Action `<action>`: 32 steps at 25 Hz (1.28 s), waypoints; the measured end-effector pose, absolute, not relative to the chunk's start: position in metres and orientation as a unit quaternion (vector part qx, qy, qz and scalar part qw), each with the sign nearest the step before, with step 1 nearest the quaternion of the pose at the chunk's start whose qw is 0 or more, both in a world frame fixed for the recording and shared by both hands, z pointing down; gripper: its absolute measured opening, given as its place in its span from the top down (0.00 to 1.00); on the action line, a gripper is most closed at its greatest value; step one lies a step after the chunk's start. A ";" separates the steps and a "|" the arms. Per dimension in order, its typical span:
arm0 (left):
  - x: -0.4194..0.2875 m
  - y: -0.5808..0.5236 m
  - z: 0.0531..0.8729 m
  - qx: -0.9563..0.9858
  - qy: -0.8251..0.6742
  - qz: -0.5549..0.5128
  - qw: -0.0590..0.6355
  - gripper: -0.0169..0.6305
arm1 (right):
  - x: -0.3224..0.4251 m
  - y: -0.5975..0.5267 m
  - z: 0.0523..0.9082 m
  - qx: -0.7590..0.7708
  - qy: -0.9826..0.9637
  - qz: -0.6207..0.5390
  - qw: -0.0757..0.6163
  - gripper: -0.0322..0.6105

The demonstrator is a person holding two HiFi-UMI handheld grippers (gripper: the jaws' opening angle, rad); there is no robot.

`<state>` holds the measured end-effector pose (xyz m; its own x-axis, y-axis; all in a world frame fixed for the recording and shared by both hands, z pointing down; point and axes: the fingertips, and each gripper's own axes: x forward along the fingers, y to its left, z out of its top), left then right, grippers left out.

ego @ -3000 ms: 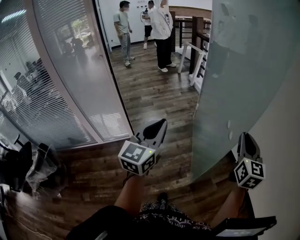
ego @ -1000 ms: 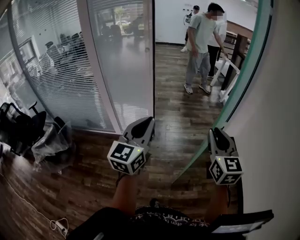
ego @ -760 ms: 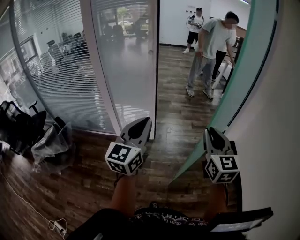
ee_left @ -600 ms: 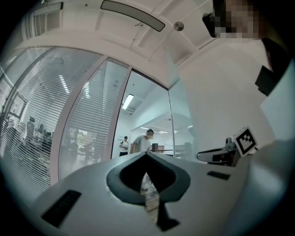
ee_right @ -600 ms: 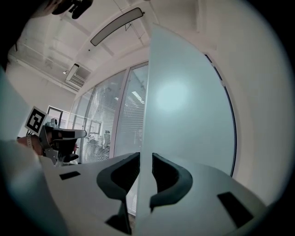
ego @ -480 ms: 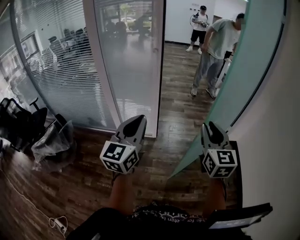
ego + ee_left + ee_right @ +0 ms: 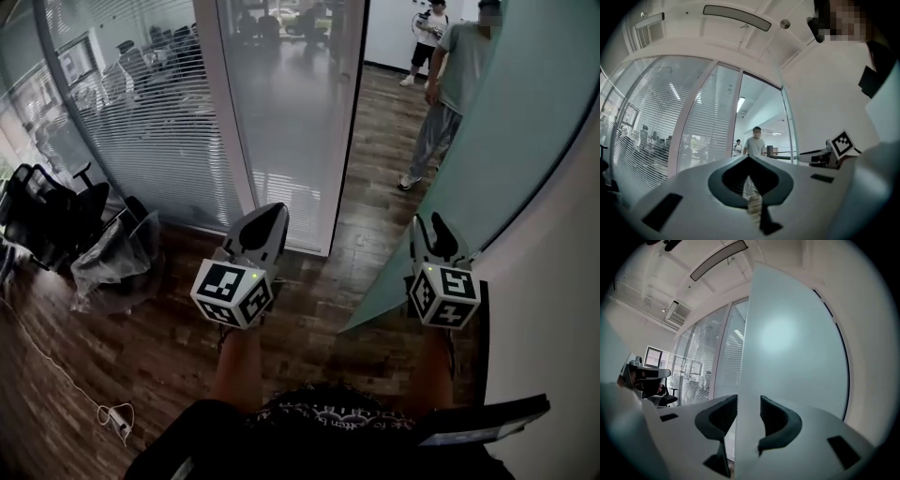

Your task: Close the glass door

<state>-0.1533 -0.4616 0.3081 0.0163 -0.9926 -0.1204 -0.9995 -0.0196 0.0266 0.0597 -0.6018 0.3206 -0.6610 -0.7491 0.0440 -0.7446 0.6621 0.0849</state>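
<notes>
I count two tools, one glass door and two people. I also see one black office chair (image 7: 42, 211) and one bundle wrapped in clear plastic (image 7: 117, 258) beside it, both at the left on the dark wood floor (image 7: 169, 347).

The glass door (image 7: 487, 141) is a single frosted, pale green panel on the right of the head view. It stands open and upright, close to the white wall (image 7: 562, 281). Its long axis is vertical: in the right gripper view its free edge rises from between the jaws towards the ceiling. That free edge faces me. The bottom edge runs from just ahead of the right tool away to the upper right of the head view. Across the opening, at centre left, are fixed glass partitions with blinds (image 7: 159, 122).

The right tool (image 7: 435, 230) points level at the door's free edge. Its jaws have just been opening and now stand wide apart, one on each side of the edge, with the glass between them. I cannot tell whether either pad touches the glass.

The left tool (image 7: 272, 211) points at the doorway, well apart from the door. Its jaws are closed tip to tip with nothing between them.

Beyond the doorway, one person in a grey shirt (image 7: 459, 75) stands near the far end of the door. The second person (image 7: 429, 23) stands farther back.
</notes>
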 end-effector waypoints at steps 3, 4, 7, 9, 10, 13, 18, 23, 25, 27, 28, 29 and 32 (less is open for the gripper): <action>-0.170 -0.463 0.312 -0.700 0.711 0.054 0.030 0.98 | 0.044 -0.611 0.321 0.405 -0.913 -0.030 0.033 0.74; -0.174 -0.465 0.313 -0.697 0.714 0.054 0.029 0.98 | 0.039 -0.614 0.321 0.402 -0.914 -0.031 0.034 0.74; -0.184 -0.474 0.316 -0.692 0.719 0.054 0.029 0.98 | 0.023 -0.625 0.324 0.392 -0.918 -0.036 0.037 0.73; -0.193 -0.481 0.317 -0.689 0.722 0.054 0.032 0.98 | 0.012 -0.630 0.324 0.384 -0.922 -0.041 0.037 0.72; -0.197 -0.485 0.316 -0.686 0.724 0.054 0.034 0.98 | 0.007 -0.633 0.324 0.379 -0.924 -0.042 0.038 0.72; -0.208 -0.500 0.316 -0.681 0.729 0.053 0.036 0.98 | -0.006 -0.642 0.324 0.367 -0.928 -0.045 0.041 0.71; -0.229 -0.527 0.313 -0.671 0.738 0.056 0.041 0.98 | -0.032 -0.662 0.325 0.353 -0.932 -0.060 0.048 0.71; -0.243 -0.560 0.317 -0.665 0.744 0.055 0.039 0.98 | -0.055 -0.689 0.328 0.338 -0.937 -0.069 0.051 0.71; -0.248 -0.569 0.316 -0.662 0.746 0.053 0.041 0.98 | -0.063 -0.697 0.328 0.334 -0.939 -0.072 0.050 0.72; -0.254 -0.577 0.315 -0.659 0.750 0.051 0.043 0.98 | -0.072 -0.704 0.328 0.328 -0.941 -0.074 0.047 0.73; -0.256 -0.581 0.315 -0.656 0.752 0.050 0.044 0.98 | -0.077 -0.709 0.328 0.325 -0.942 -0.075 0.045 0.72; -0.259 -0.585 0.314 -0.654 0.754 0.049 0.045 0.98 | -0.081 -0.713 0.328 0.321 -0.943 -0.076 0.044 0.73; -0.268 -0.595 0.312 -0.647 0.760 0.046 0.044 0.98 | -0.096 -0.728 0.324 0.307 -0.948 -0.077 0.039 0.72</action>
<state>-0.2678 -0.5951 0.3121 -0.1589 -0.9790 -0.1275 -0.9873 0.1585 0.0129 -0.0962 -0.7277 0.3244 -0.8080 -0.5886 0.0263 -0.5767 0.7992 0.1692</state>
